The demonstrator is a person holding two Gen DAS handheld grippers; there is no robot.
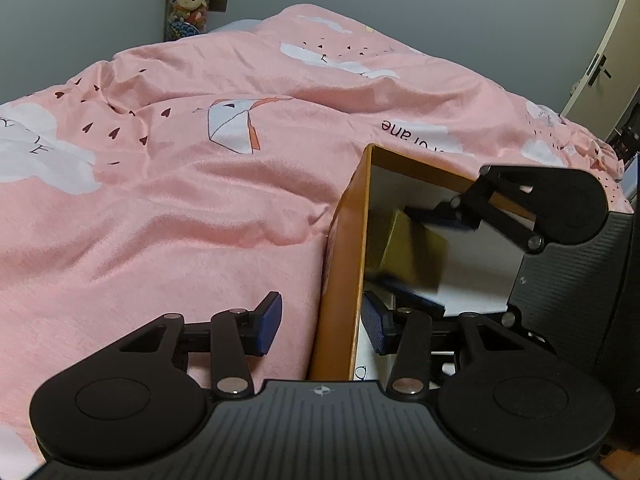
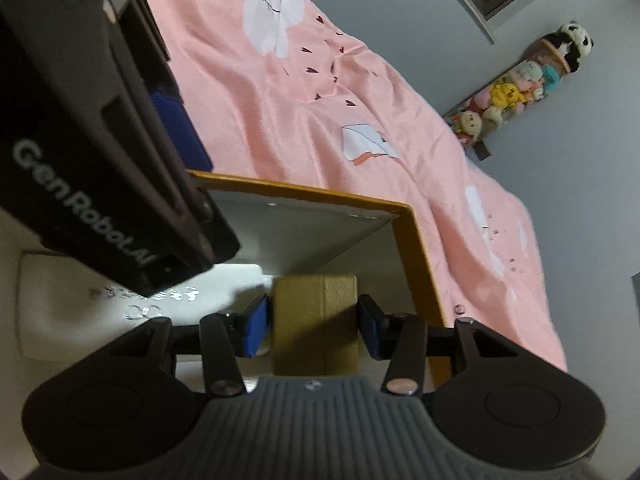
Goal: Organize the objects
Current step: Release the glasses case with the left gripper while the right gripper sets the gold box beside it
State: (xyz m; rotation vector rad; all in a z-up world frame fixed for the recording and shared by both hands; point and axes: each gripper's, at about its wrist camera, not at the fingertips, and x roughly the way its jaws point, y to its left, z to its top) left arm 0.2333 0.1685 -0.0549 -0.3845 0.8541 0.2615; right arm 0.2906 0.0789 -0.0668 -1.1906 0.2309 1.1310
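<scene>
Olive box sits inside the orange-rimmed carton on the pink bed, between your right gripper fingers, left pad touching, right pad just clear. Your left gripper straddles the carton wall, fingers half open, not pressing.

The left gripper points downward, jaws parted, straddling a wall without pressing. The right gripper, at its two o'clock, tilts downward, blue pads slightly off what stands between them.
</scene>
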